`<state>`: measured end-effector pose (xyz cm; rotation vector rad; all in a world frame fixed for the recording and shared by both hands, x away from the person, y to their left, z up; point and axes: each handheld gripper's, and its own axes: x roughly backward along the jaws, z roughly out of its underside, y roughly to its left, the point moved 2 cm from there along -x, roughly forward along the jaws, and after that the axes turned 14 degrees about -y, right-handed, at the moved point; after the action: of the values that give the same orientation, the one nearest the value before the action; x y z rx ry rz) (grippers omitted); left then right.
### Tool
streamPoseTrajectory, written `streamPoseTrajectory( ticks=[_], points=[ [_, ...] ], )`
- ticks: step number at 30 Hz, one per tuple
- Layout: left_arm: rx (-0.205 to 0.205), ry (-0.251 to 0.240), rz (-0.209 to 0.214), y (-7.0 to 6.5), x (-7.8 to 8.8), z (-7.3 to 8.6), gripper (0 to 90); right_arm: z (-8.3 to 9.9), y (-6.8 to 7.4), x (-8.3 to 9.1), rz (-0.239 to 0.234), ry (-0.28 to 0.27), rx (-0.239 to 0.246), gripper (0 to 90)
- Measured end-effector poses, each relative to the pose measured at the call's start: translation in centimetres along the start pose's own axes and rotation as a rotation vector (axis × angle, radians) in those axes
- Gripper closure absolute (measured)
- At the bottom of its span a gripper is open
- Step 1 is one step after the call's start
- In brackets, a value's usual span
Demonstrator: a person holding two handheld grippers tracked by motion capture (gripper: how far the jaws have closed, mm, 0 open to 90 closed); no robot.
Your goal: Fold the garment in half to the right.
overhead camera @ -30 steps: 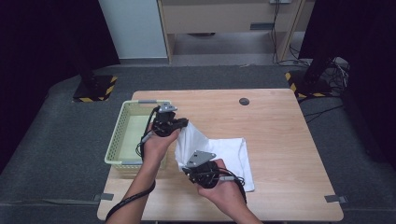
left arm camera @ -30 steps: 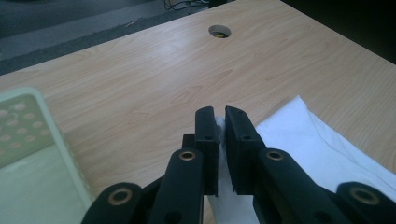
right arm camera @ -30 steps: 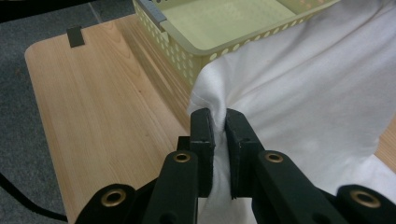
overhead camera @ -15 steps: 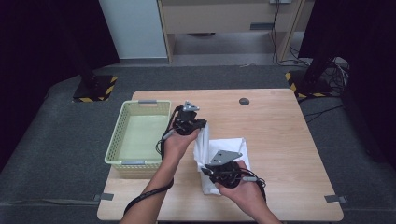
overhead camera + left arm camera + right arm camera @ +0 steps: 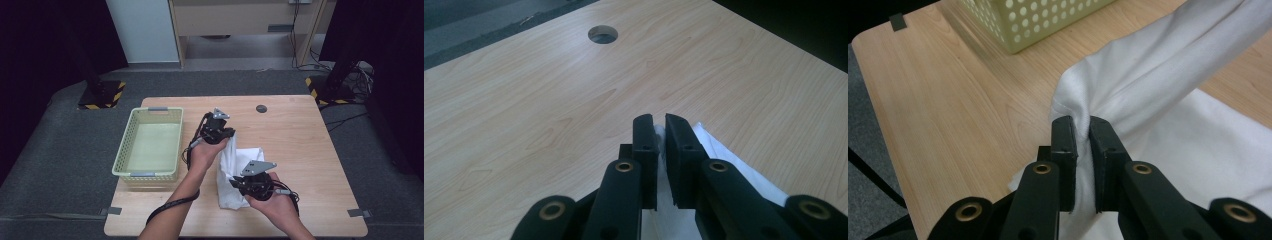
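A white cloth [image 5: 235, 162] lies partly folded on the wooden table [image 5: 300, 140], stretched between both grippers. My left gripper [image 5: 229, 136] is shut on the cloth's far end, a strip of white fabric [image 5: 660, 137] pinched between its black jaws. My right gripper [image 5: 233, 181] is shut on the cloth's near end, where the fabric [image 5: 1128, 85] bunches up at its jaws and rises taut toward the upper right. The rest of the cloth [image 5: 1218, 150] rests flat on the table beneath.
A pale yellow perforated basket [image 5: 150, 145] stands at the table's left side, its corner [image 5: 1043, 20] close to my right gripper. A round cable hole [image 5: 261, 108] [image 5: 602, 34] sits near the far edge. Dark floor surrounds the table.
Both hands have carried the cloth to the right, away from the basket. The cloth now hangs lower and more of it lies on the table.
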<state>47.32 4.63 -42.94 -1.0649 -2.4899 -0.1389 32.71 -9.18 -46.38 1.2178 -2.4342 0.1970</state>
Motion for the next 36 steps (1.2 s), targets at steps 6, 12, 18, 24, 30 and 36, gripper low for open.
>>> streamPoseTrajectory(
  ticks=[6,12,18,24,30,36],
  points=[
    [-0.010,0.010,0.021,-0.8,-0.9,0.3,84.3,1.1,-0.3,0.3,0.002,0.011,-0.014,82.7],
    [-0.008,0.020,0.020,-0.9,-1.5,0.7,84.3,1.7,-0.8,0.7,0.007,0.008,-0.030,82.5],
    [-0.014,0.026,0.025,-1.2,-1.8,0.6,84.4,2.3,-1.1,0.8,0.013,0.006,-0.048,82.4],
    [-0.019,0.031,0.032,-1.7,-2.4,0.6,84.3,2.8,-1.5,1.3,0.021,0.004,-0.068,81.8],
    [-0.017,0.039,0.034,-2.0,-2.9,1.0,84.3,3.5,-2.0,1.6,0.027,0.013,-0.082,81.4],
    [-0.019,0.051,0.039,-2.5,-3.8,1.1,84.3,4.4,-2.6,1.8,0.039,0.022,-0.104,80.4]
  ],
)
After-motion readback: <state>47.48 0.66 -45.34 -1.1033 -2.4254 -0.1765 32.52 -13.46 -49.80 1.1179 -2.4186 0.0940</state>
